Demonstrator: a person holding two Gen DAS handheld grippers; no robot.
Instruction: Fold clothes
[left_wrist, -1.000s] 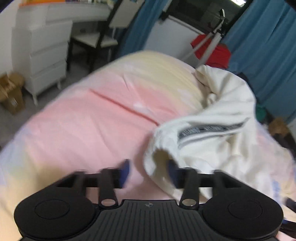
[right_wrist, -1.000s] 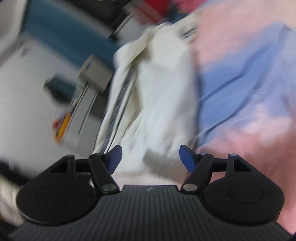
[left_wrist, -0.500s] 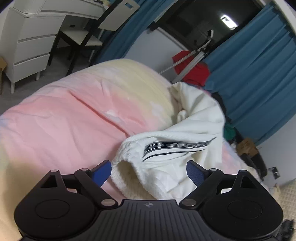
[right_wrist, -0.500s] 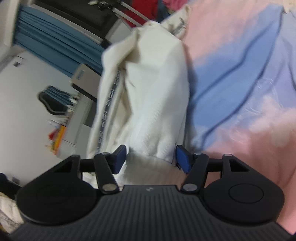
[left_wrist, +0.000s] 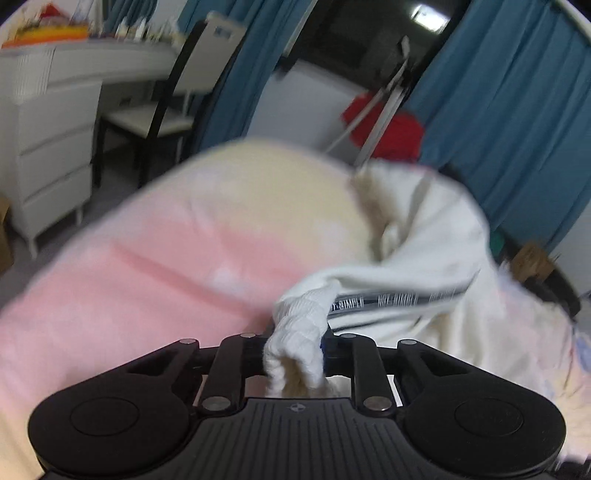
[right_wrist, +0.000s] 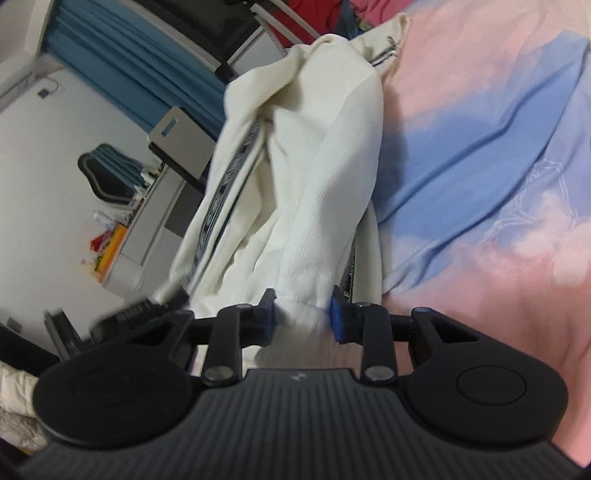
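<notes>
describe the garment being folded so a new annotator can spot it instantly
Start at the bed, covered in a pink, blue and pale yellow sheet. Bunched on it lies a cream-white knit garment, and the left gripper and right gripper are each closing on a ribbed end of it. Its dark lettered stripe sets it apart from the red cloth behind.

We read only one piece of lettering with any confidence: a dark printed band (left_wrist: 397, 301) on the white garment (left_wrist: 436, 258), just ahead and to the right of the left gripper (left_wrist: 295, 350). Motion blur leaves only a fragment like "SIMPLE" near its start. From the right wrist view the same band (right_wrist: 221, 206) is illegible.
</notes>
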